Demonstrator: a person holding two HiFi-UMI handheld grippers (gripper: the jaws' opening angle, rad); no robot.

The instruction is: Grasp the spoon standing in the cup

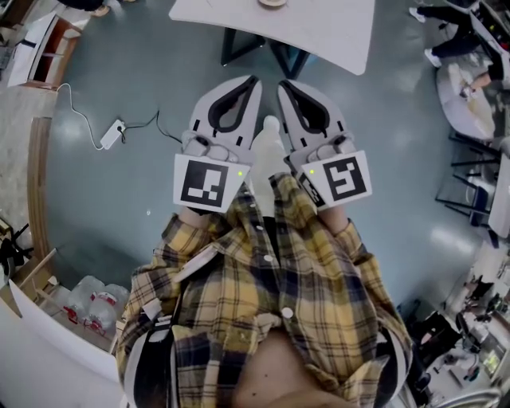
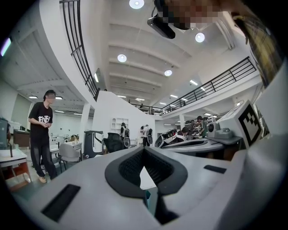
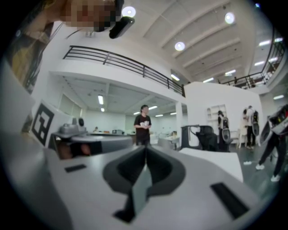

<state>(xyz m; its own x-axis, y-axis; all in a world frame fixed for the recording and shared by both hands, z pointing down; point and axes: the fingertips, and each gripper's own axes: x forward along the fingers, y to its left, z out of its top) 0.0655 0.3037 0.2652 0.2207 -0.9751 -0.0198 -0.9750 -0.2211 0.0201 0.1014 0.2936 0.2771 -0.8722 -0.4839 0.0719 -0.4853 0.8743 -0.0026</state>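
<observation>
Jaws first: left gripper and right gripper both sit pressed together, nothing between them, side by side above the plaid shirt. I read this as pre-approach: spoon and cup aren't identifiable, perhaps that cropped round thing on the white table ahead, well apart, so next I'd reach out and open.
</observation>
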